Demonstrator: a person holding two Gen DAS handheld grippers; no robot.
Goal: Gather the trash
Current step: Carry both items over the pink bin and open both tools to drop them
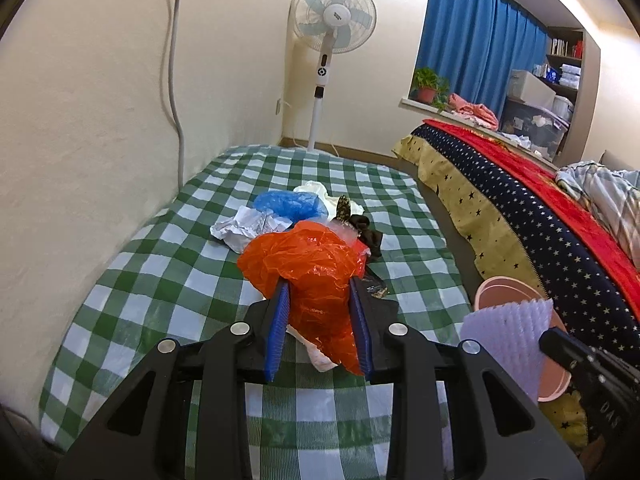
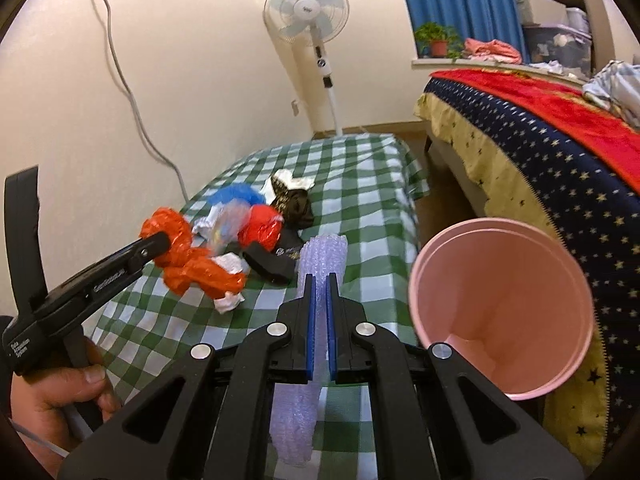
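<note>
1. Left gripper [image 1: 320, 304]: jaws clamped on a crumpled orange plastic bag [image 1: 308, 276], held above the green-check surface [image 1: 160, 280]. A white paper scrap hangs under the bag.
2. Right gripper [image 2: 319, 284]: jaws nearly closed, pinching a lilac bubble-wrap sheet [image 2: 316, 264]; the sheet runs between the pads and hangs below them.
3. Pink bin [image 2: 500, 312]: just right of the right jaws, mouth tilted toward the camera, beside the surface's edge. Nothing visible inside.
4. Remaining trash pile, ahead of both jaws on the surface: blue plastic bag [image 1: 290, 205], crumpled white paper [image 1: 244, 228], red wrapper [image 2: 262, 224], black item [image 2: 270, 266], dark patterned bag [image 2: 294, 204].
5. Right view: left gripper with the orange bag is to the left of the right jaws, hand [image 2: 60, 396] on its grip.
6. Background: standing fan [image 1: 334, 20], star-print bed [image 1: 540, 216] to the right.
</note>
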